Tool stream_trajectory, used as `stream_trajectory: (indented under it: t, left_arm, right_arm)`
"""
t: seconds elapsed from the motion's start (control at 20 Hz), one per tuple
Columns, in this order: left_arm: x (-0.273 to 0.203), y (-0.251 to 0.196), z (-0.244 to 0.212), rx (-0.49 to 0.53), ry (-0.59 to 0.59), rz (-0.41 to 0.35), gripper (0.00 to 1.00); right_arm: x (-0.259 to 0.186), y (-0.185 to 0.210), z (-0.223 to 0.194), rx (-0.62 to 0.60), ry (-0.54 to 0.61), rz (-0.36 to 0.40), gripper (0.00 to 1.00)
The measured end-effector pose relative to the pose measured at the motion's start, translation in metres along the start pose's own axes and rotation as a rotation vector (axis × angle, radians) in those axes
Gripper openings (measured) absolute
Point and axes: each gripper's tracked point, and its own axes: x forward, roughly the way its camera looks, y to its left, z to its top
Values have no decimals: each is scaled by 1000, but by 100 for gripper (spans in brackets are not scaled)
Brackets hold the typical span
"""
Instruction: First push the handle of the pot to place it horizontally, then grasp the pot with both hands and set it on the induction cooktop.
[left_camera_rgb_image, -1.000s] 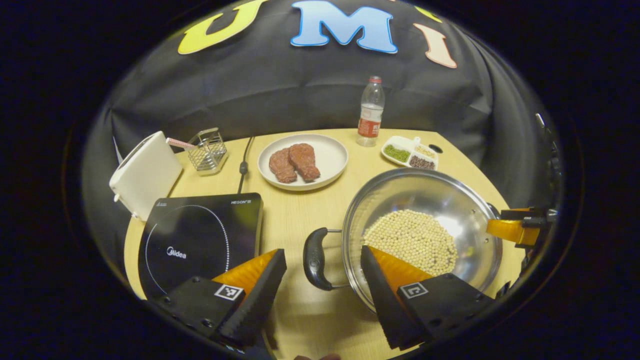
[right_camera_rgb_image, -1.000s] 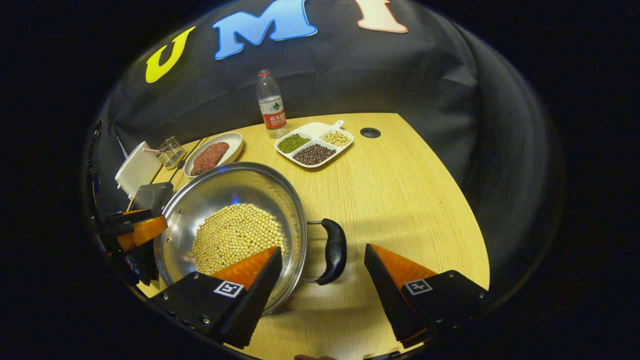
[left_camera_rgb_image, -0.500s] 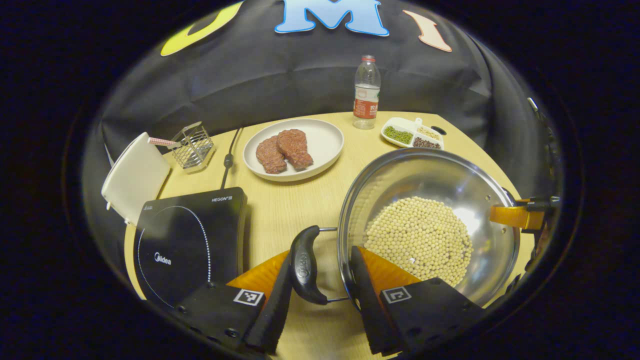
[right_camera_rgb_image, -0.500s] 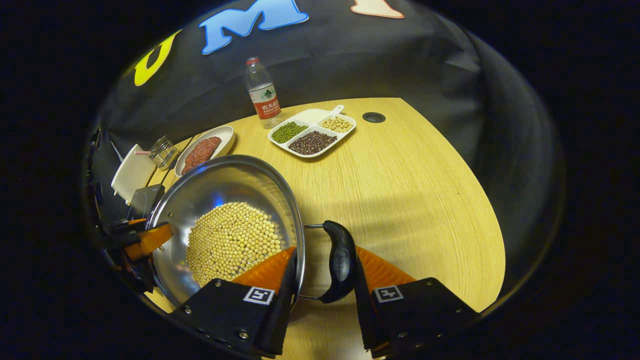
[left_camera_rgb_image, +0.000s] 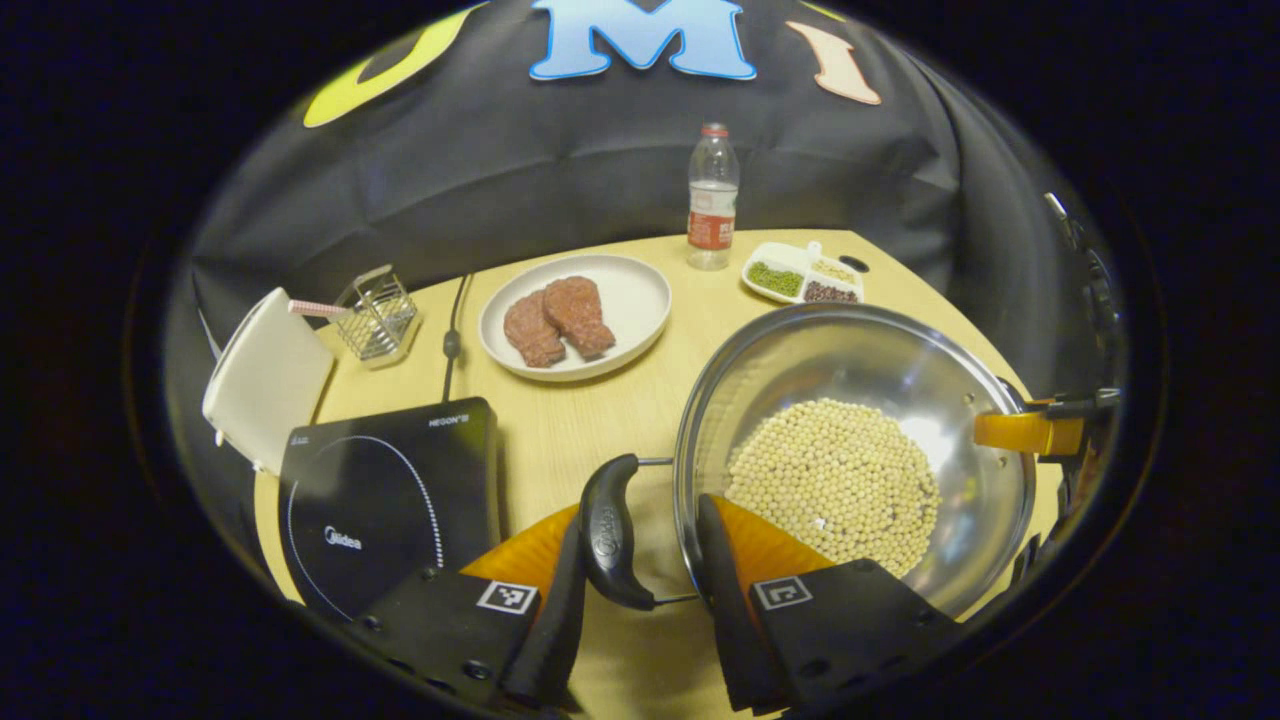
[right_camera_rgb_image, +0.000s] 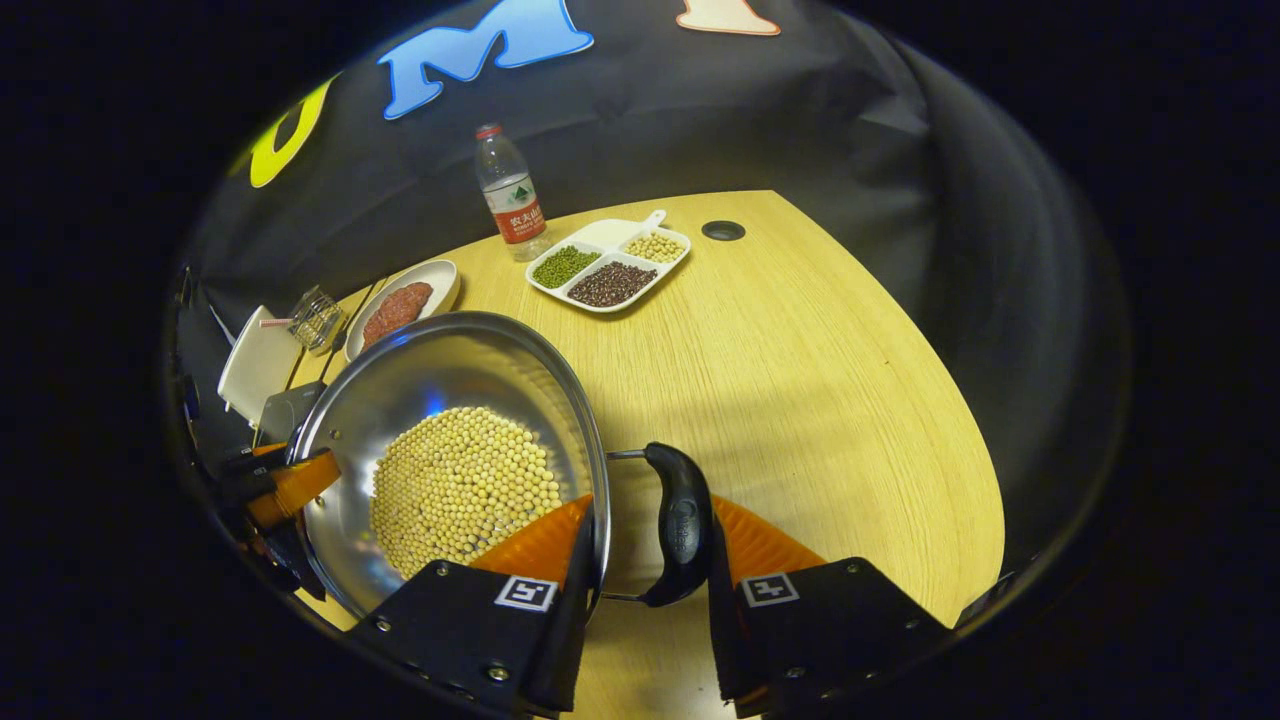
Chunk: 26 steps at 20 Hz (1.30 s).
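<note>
Since a second ago both grippers have closed in from wide open, and each now clamps one black handle. The left gripper (left_camera_rgb_image: 632, 590) has both fingers pinched on the left handle (left_camera_rgb_image: 608, 532); the right gripper (right_camera_rgb_image: 645, 590) squeezes the right handle (right_camera_rgb_image: 682, 522). The pot (left_camera_rgb_image: 850, 380), a shiny round steel bowl part-filled with pale soybeans (left_camera_rgb_image: 835, 480), sits between them over the wooden table (right_camera_rgb_image: 800, 380), right of the glossy black induction cooktop (left_camera_rgb_image: 385, 500); whether its base touches the wood is hidden. The cooktop's near corner is cut off behind the left gripper.
</note>
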Motion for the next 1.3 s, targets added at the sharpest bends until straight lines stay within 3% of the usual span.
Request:
stream_trajectory:
  t: [0.05,0.1,0.45,0.55,1.3]
  left_arm:
    - [-1,3,3,-9,6,-4,60]
    - [-3,7,5,-16,4,-7,64]
    - [-10,21,0,-80,-8,-10,64]
    - [-18,24,1,-84,-20,6,60]
    - [-29,16,-3,-121,-24,56,64]
  right_arm:
    - [-6,4,0,-1,-2,-7,52]
    - [-14,8,1,-4,-7,-13,52]
    - [-55,54,12,-50,-47,-11,52]
    - [-63,70,13,-54,-50,6,52]
    - [-72,174,5,-98,-43,65,52]
